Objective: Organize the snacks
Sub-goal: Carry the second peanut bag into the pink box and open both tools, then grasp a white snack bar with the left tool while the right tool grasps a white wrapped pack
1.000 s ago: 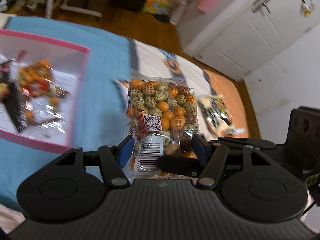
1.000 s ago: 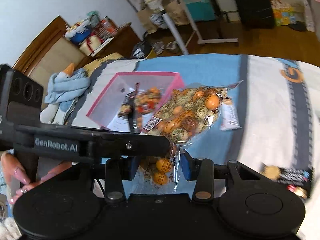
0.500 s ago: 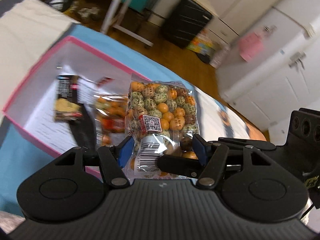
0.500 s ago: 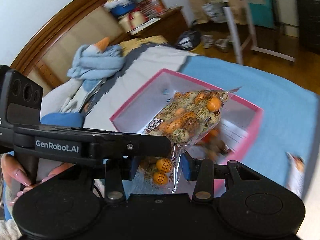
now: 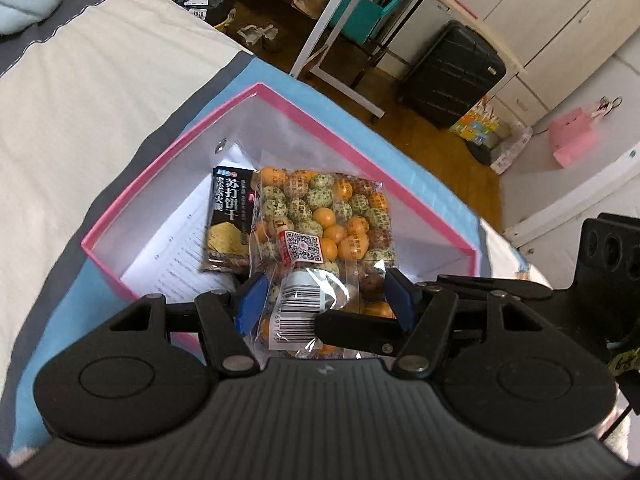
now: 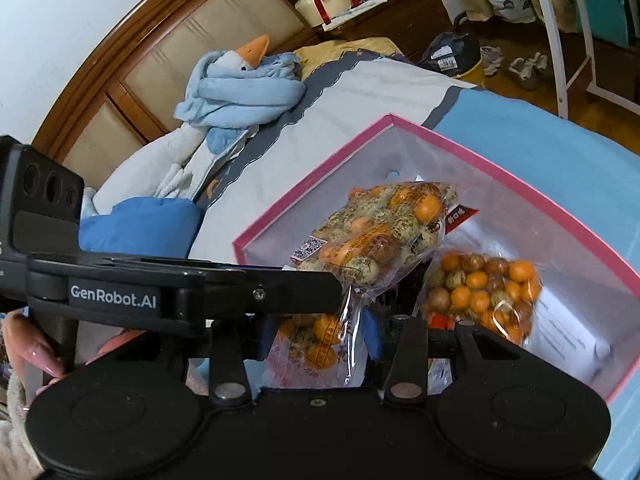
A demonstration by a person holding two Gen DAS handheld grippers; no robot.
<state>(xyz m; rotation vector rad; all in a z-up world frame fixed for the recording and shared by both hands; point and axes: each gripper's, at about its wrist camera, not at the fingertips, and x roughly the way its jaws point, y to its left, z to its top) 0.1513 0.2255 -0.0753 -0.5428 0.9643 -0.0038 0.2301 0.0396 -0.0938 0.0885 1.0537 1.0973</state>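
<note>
Clear plastic bag of orange and green candy balls point(image 5: 320, 232), clenched by left gripper point(image 5: 324, 300) and right gripper point(image 6: 320, 340) together, hangs over the pink-rimmed cardboard box point(image 5: 332, 116): placing step, next lower and release, right jaws just easing wider.

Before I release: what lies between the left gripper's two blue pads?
The clear plastic bag of orange and green speckled balls, barcode end between the pads, above the pink-rimmed box; left wrist view.

Wooden floor point(image 5: 420, 132), white cabinets point(image 5: 560, 12), black suitcase point(image 5: 452, 72), white-legged desk point(image 5: 420, 0), padded wooden headboard point(image 6: 168, 52), bed point(image 5: 80, 92).
</note>
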